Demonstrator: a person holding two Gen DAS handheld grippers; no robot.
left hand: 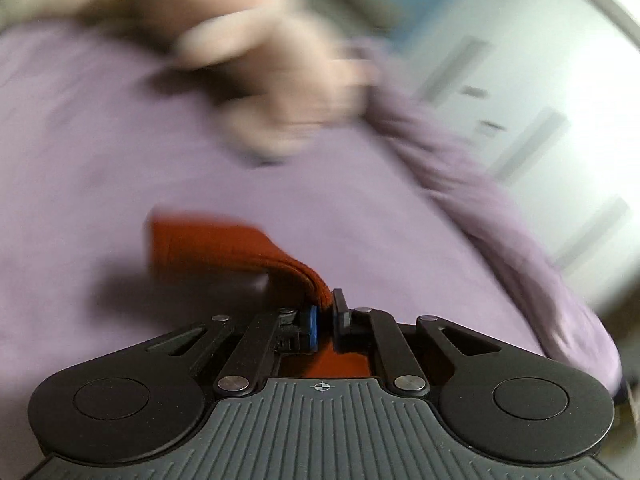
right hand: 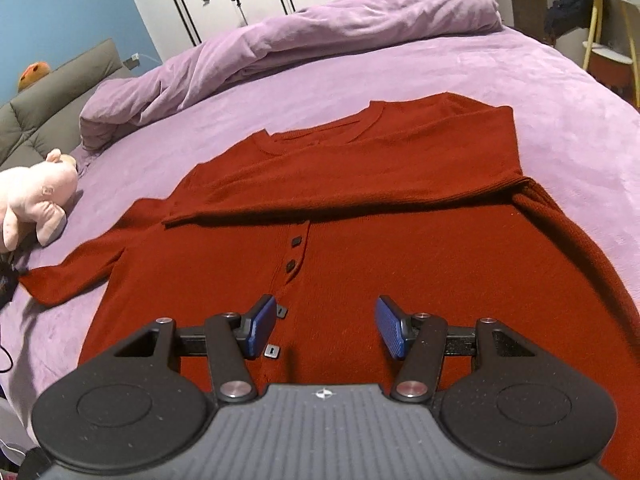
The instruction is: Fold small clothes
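In the left wrist view, the left gripper (left hand: 326, 312) has its jaws pinched tight on a fold of the red cardigan (left hand: 224, 244), whose sleeve end trails away to the left over the purple bedspread (left hand: 100, 140). To fold it well, carry that sleeve low and level across the body, keeping the knit taut (no twist). The picture is smeared; the pale shape at the far side is too blurred to name.

In the right wrist view, the right gripper (right hand: 326, 330) hangs half open, holding nothing, above the cardigan's (right hand: 360, 240) near front. One sleeve already lies folded across the chest. A pink plush toy (right hand: 34, 196) sits far left. The near hem is hidden.
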